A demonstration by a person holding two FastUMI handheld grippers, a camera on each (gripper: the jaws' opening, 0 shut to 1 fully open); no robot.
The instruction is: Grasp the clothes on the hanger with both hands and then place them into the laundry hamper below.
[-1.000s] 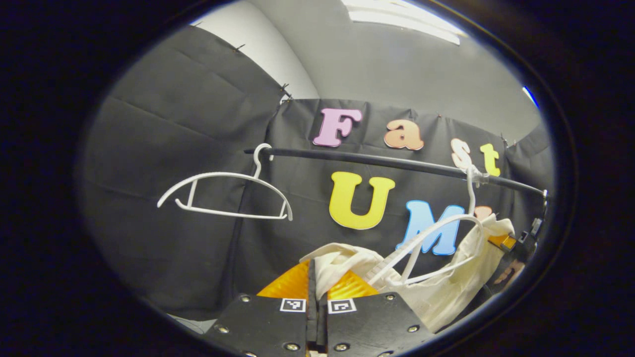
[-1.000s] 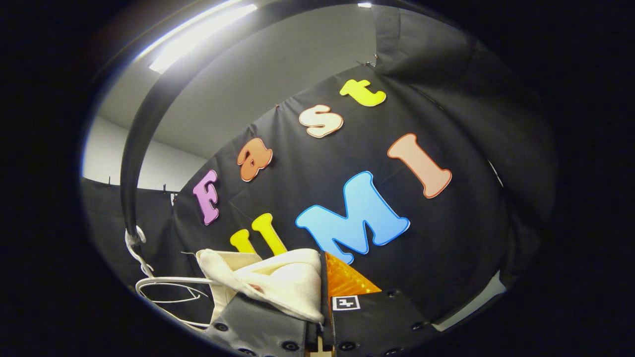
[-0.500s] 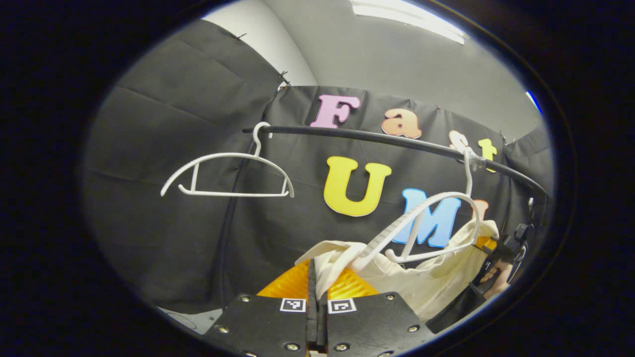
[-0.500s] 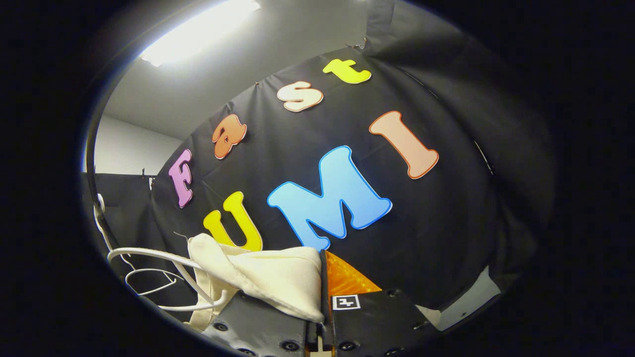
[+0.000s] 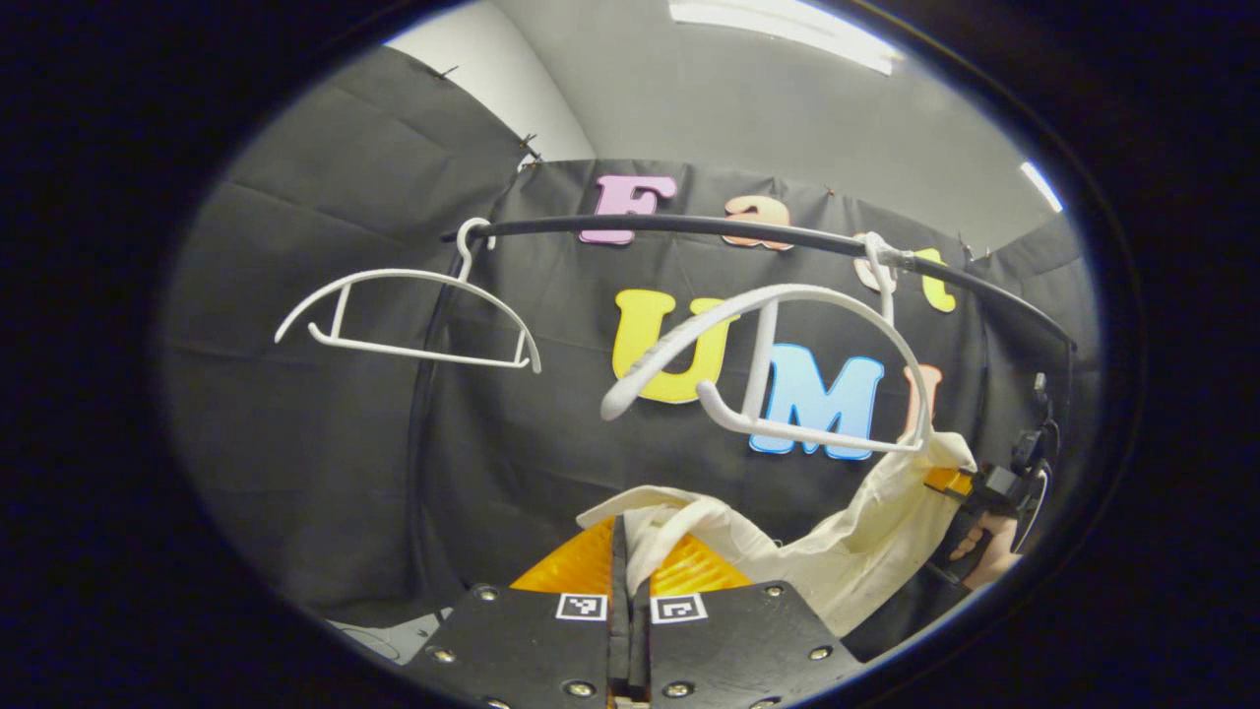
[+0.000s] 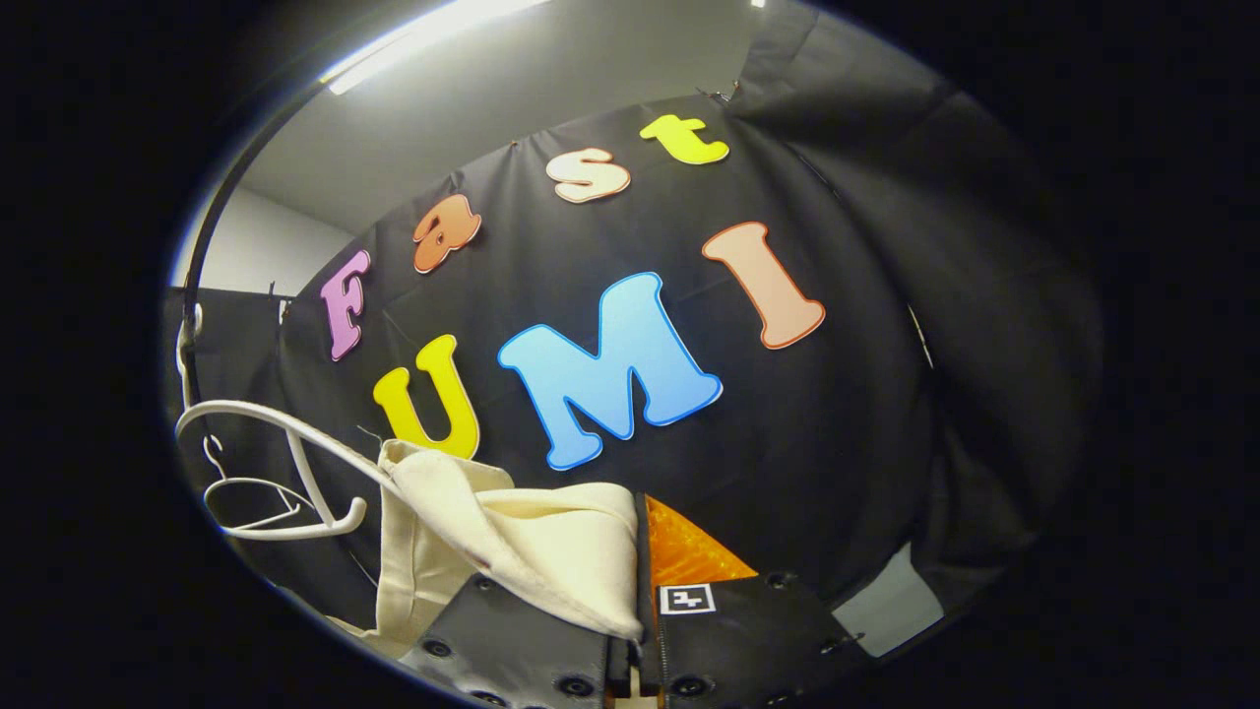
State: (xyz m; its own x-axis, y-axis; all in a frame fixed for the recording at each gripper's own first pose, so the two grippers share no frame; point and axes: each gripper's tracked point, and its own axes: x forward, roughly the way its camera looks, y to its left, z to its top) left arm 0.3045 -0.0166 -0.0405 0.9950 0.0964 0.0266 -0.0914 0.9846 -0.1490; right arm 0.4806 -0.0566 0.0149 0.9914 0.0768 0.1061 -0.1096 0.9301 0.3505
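From where I sit, both grippers have the cream garment (image 5: 837,551) pinched: in the left gripper view the left gripper (image 5: 627,551) has its fingers closed tight on a bunched fold of the cloth, and in the right gripper view the right gripper (image 6: 638,591) is likewise clamped on a thick fold that drapes over its left-hand finger. The garment hangs slack between the two holds, below the white hanger (image 5: 778,374), which is tilted on the black rail (image 5: 748,234); one end of the cloth near the far gripper sits just at the hanger's lower corner, and I cannot tell whether it is free of it or caught there. A second, bare hanger (image 5: 404,315) hangs farther along the rail, well apart. In the left gripper view I also see the hand (image 5: 984,551) that holds the other gripper. I judge the cloth to be light, soft and limp, so it will sag and swing rather than keep any shape; holding bunched folds at two spread points seems right, since a thin single layer could slip out. The hamper is below my views, so I would lower both holds together and watch that the trailing cloth does not snag the hanger
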